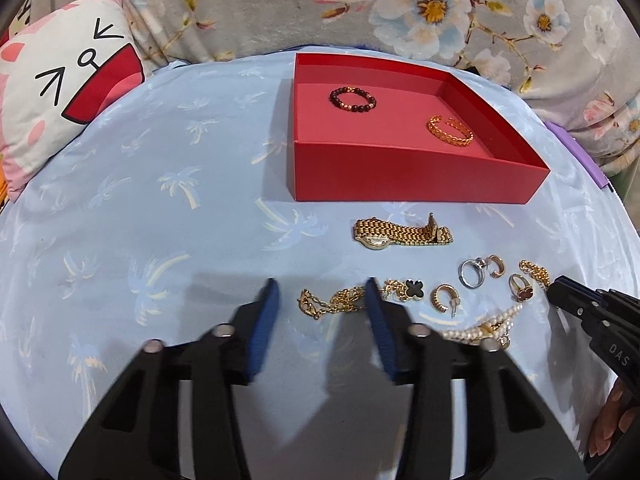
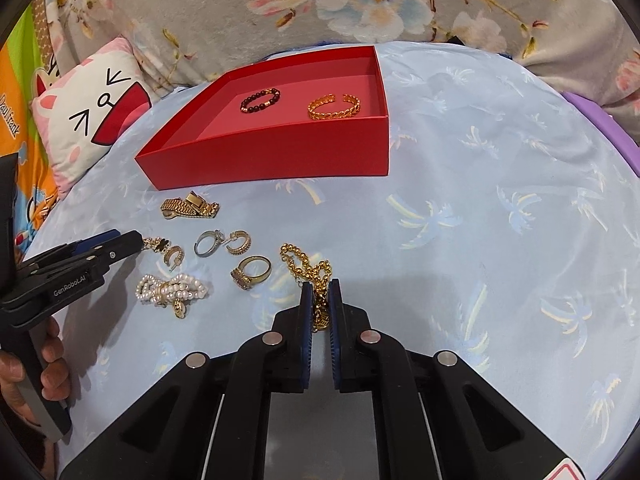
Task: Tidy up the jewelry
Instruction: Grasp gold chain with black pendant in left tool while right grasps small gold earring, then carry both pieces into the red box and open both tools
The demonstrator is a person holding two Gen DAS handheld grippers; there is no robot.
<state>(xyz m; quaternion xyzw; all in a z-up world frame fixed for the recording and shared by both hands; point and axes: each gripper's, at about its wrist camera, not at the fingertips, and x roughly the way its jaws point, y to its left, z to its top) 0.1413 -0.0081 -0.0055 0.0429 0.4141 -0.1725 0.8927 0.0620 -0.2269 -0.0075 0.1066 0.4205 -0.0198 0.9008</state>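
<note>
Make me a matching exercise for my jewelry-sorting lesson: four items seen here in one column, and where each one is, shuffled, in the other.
Items
1. dark beaded bracelet
2. gold watch
3. gold chain bracelet
4. pearl strand

Places
A. on the blue cloth just in front of the red box
B. between the fingers of the right gripper
C. inside the red box, beside the gold cuff bangle
D. bunched on the cloth near the left gripper, which is open

Pairs: 1-C, 2-A, 3-B, 4-D

Lower end of the gold chain (image 2: 320, 300) (pendant included) hidden between the right tool's (image 2: 321, 286) pads.
</note>
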